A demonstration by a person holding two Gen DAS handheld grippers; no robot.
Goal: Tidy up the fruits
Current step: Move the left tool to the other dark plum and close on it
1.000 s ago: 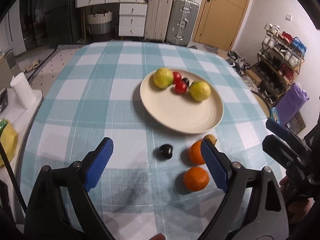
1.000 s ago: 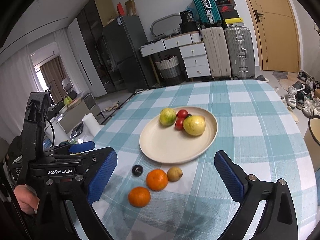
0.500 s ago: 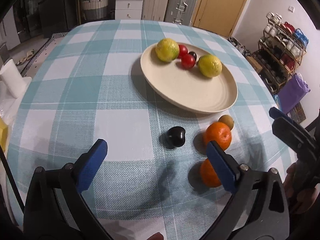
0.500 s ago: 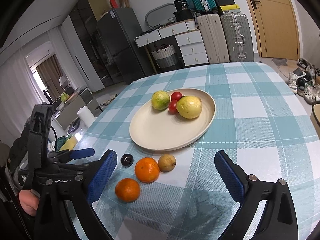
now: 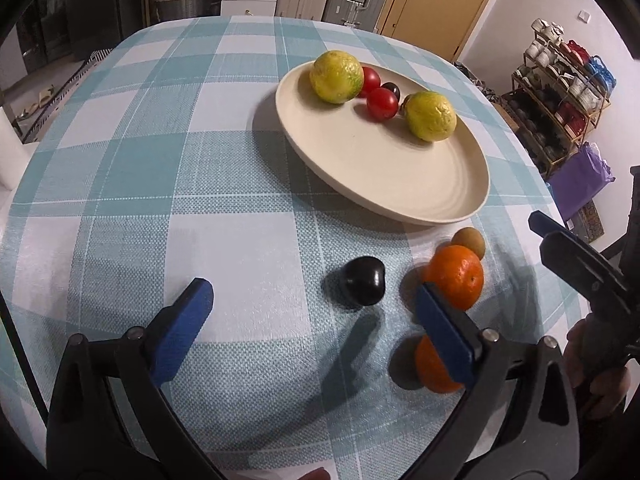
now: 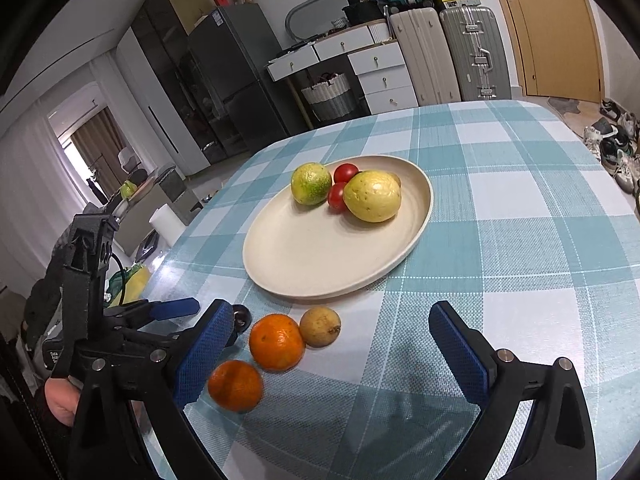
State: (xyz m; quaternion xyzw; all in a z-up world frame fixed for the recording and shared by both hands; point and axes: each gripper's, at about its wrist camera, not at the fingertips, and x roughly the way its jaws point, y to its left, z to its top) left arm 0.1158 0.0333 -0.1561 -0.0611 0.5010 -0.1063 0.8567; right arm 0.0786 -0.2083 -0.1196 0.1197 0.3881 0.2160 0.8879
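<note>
A cream plate (image 5: pixel 384 172) (image 6: pixel 320 256) on the checked tablecloth holds two yellow-green citrus fruits (image 5: pixel 335 76), two red tomatoes (image 5: pixel 382 103) and a small dark fruit. In front of it lie a dark plum (image 5: pixel 363 275) (image 6: pixel 240 315), two oranges (image 5: pixel 456 276) (image 6: pixel 276 342) (image 6: pixel 235 386) and a small brown fruit (image 5: pixel 470 241) (image 6: pixel 320 326). My left gripper (image 5: pixel 316 316) is open, low over the cloth, with the plum just ahead between its fingers. My right gripper (image 6: pixel 340 344) is open and empty above the oranges and the brown fruit.
The table edge curves close on the left and right. Suitcases (image 6: pixel 452 52), white drawers and a fridge stand beyond the far edge. A shoe rack (image 5: pixel 560 92) is at the right. A white paper roll (image 6: pixel 164 220) sits off the left side.
My left gripper has dropped and moved forward toward the plum and oranges. My right gripper has moved nearer the plate and loose fruits. Both stayed open.
</note>
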